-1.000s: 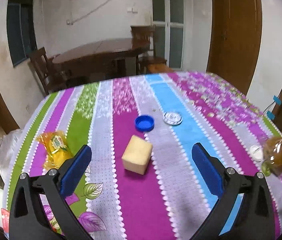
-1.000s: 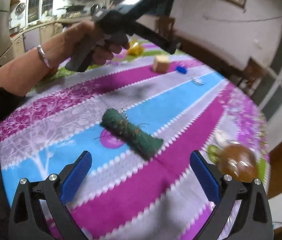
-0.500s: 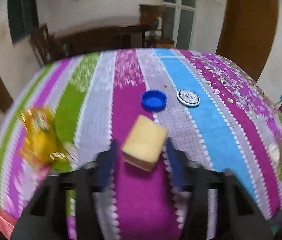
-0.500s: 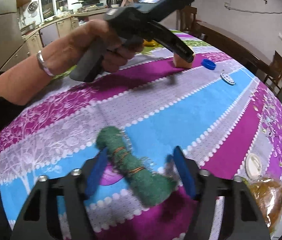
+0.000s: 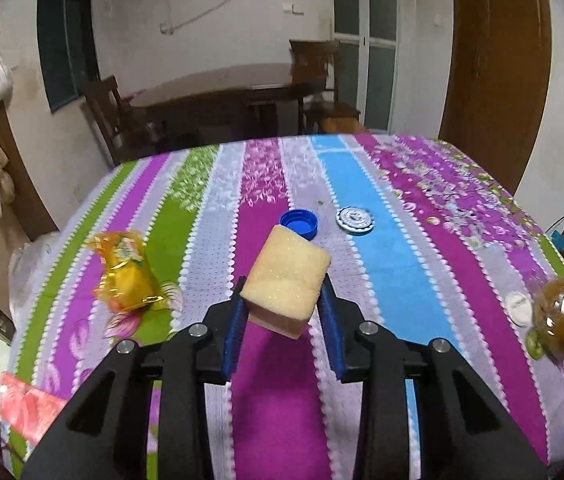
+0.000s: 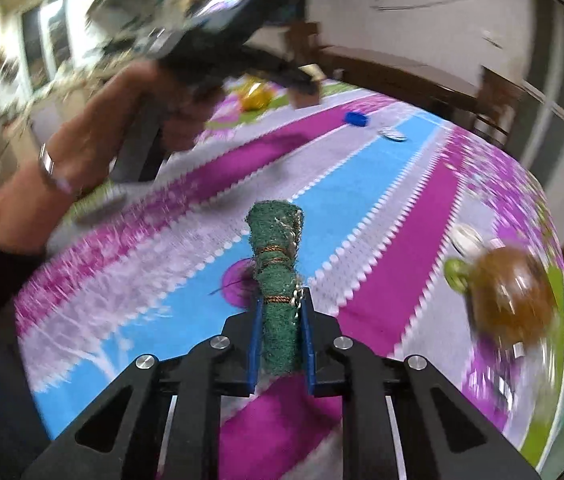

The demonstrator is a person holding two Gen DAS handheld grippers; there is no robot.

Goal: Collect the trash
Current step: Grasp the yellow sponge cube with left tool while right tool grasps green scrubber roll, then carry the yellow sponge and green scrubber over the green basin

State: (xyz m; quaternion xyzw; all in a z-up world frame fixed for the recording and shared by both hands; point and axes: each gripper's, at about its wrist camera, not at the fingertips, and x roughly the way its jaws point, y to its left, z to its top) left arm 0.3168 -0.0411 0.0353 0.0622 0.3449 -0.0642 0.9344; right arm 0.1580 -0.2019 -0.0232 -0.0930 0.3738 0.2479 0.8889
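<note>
Both closed since earlier | left hand-held gripper (image 5: 284, 312): sponge (image 5: 287, 280) | right hand-held gripper (image 6: 281, 322): green roll (image 6: 277, 280)

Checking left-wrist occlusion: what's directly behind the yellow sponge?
Behind the yellow sponge, held in the left gripper, a blue bottle cap sits open side up on the tablecloth. Its near rim is covered by the sponge.

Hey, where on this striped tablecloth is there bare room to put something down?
Bare cloth: the near purple stripe below the left gripper, and the blue stripe between metal lid and brown jar. Crowded: around the blue cap and yellow wrapper.
</note>
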